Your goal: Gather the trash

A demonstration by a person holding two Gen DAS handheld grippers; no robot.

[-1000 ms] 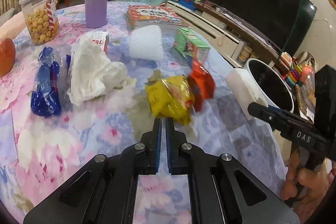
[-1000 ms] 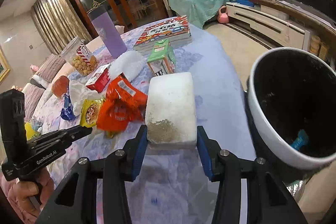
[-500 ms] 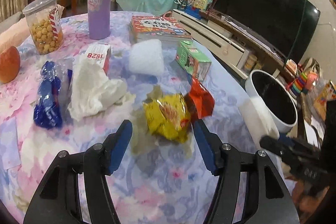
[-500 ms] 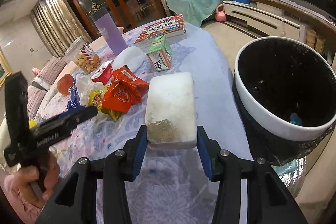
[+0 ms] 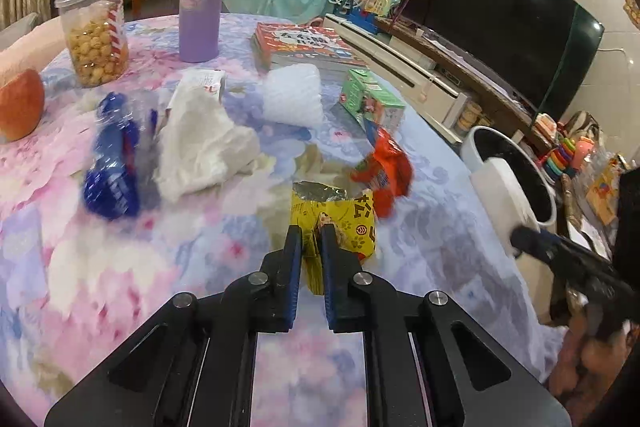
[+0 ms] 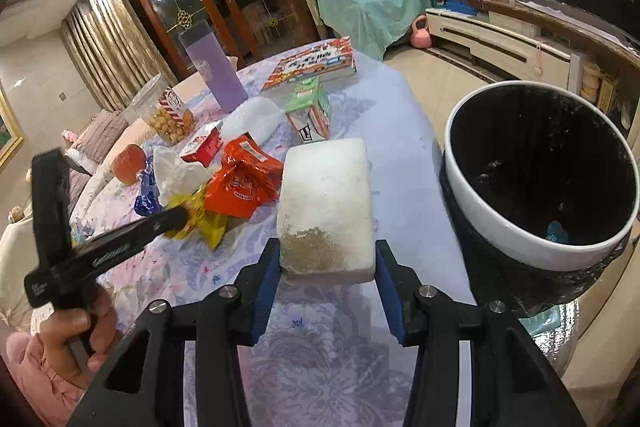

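Left gripper (image 5: 311, 239): fingers pressed together, pinching the near edge of the yellow snack wrapper (image 5: 340, 223), which stands up ahead of its tips.
Right gripper (image 6: 327, 263): fingers part-way apart, clamped on the sides of the white foam block (image 6: 326, 203), which sticks out forward between them.
Trash bin (image 6: 548, 167): white rim, black liner; ahead and to the right of the right gripper, just beside the table edge.
Orange wrapper (image 5: 384, 171): just beyond the yellow one, slightly right of the left gripper's line.
Crumpled tissue (image 5: 200, 143): ahead-left of the left gripper, on the flowered tablecloth (image 5: 120, 267).
Blue wrapper (image 5: 114, 167): further left, beside the tissue.
Green carton (image 5: 372, 103): further ahead, past the orange wrapper.
Hand (image 6: 76, 331): grips the left gripper's handle, low left of the right gripper.
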